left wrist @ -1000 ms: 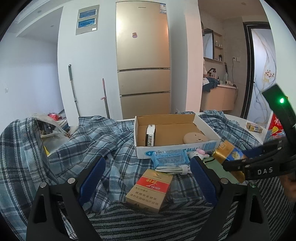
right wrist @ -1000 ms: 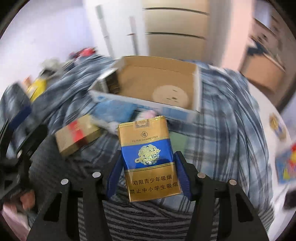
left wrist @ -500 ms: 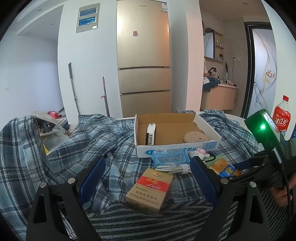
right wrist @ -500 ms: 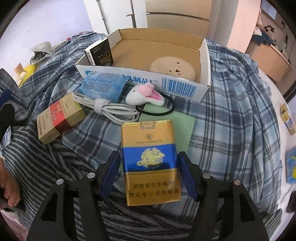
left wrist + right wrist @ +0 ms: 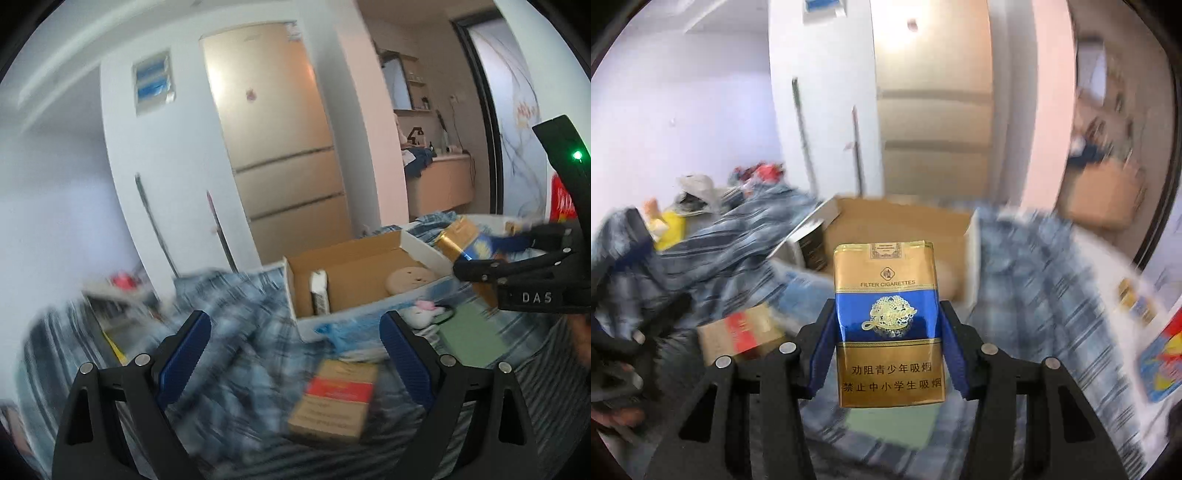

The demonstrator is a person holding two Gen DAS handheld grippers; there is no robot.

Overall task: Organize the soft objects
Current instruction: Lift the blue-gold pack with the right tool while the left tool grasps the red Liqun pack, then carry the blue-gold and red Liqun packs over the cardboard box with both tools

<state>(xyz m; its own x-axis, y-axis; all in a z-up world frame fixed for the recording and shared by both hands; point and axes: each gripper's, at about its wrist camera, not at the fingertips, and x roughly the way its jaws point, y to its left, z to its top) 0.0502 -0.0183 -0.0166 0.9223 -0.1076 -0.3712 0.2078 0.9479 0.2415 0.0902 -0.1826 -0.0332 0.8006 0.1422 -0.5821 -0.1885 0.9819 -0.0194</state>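
While the right gripper point(image 5: 888, 343) clamps the gold-and-blue cigarette pack point(image 5: 888, 325) upright, the cardboard box point(image 5: 897, 225) lies just ahead, probably below; the left gripper point(image 5: 295, 350) hangs open.

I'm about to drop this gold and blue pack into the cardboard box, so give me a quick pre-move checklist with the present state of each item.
1. Right gripper shut on the cigarette pack: ok.
2. Pack lifted off the plaid cloth: ok.
3. Cardboard box open on top: ok.
4. Free floor space between the dark pack and round tan object in the box: ok.
5. Left gripper open and empty: ok.
6. Sharp view: not ok, both views are motion-blurred.
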